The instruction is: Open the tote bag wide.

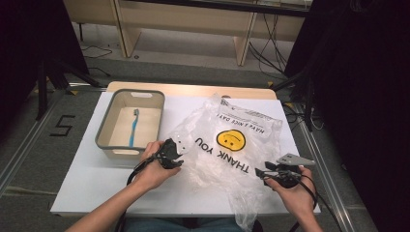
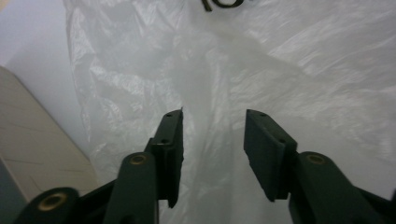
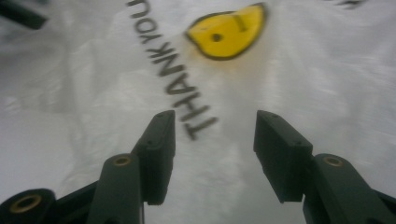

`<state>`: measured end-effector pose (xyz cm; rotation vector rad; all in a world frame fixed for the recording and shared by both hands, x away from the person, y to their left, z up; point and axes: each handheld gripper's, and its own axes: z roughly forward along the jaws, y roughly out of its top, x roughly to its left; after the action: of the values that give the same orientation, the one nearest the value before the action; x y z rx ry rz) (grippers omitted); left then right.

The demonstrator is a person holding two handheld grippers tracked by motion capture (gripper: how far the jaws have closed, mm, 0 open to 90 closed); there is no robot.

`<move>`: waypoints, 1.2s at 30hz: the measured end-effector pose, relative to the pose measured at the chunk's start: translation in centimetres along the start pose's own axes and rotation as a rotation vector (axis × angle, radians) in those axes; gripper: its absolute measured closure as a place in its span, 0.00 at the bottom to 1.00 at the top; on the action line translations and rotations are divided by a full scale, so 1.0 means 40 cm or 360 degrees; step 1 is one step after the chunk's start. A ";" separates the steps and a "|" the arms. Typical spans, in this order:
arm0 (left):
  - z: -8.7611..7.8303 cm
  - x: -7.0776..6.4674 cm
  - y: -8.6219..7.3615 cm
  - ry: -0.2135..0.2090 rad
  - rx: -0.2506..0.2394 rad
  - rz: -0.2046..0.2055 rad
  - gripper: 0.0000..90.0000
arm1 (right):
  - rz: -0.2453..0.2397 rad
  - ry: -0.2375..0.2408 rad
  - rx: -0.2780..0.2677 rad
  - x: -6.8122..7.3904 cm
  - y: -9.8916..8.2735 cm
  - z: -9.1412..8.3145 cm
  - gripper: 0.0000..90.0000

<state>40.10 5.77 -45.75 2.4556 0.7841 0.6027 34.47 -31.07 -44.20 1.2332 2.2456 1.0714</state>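
One white table (image 1: 96,179), grey floor (image 1: 29,145)

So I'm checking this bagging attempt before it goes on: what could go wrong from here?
Both the left gripper and the right gripper have open jaws over the plastic bag, which lies flat and crumpled. A pinch may catch both layers, so the bag's mouth stays shut. The thin film could also slip from the pads or tear. The toothbrush lies in the bin, so with both grippers on the bag, neither is free to fetch it.
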 end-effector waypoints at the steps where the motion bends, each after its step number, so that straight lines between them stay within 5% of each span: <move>1: 0.000 0.000 0.000 0.0000 0.0000 0.0000 0.69 | 0.0000 0.0000 0.0000 0.000 0.000 0.000 0.55; 2: 0.006 0.004 -0.001 0.0026 0.0014 0.0005 0.69 | -0.0021 0.0049 0.0010 0.011 0.002 0.010 0.55; 4: 0.016 0.013 0.000 0.0069 0.0023 -0.0025 0.88 | -0.0087 0.0160 0.0066 0.039 0.006 0.036 0.55; 7: 0.018 0.027 0.009 0.0152 0.0019 -0.0059 0.98 | -0.0127 0.0223 0.0106 0.057 0.009 0.053 0.55; 11: 0.021 0.040 0.027 0.0283 0.0009 -0.0069 0.99 | -0.0174 0.0295 0.0123 0.077 0.012 0.065 0.55; 14: 0.024 0.046 0.035 0.0320 0.0000 -0.0077 0.98 | -0.0183 0.0331 0.0135 0.087 0.012 0.071 0.55; 27: -0.023 0.016 -0.004 0.0124 -0.0189 -0.0045 0.53 | -0.0204 0.0396 0.0103 0.093 0.012 0.085 0.51; 33: -0.072 -0.005 -0.039 0.0072 -0.0276 -0.0056 0.42 | -0.0225 0.0398 0.0070 0.100 0.019 0.090 0.49; 36: -0.088 -0.016 -0.061 -0.0021 -0.0316 -0.0091 0.41 | -0.0234 0.0398 0.0053 0.104 0.023 0.094 0.49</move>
<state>36.74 8.20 -44.55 2.2471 0.7486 0.6122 35.03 -25.62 -45.74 0.9735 2.5050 1.1916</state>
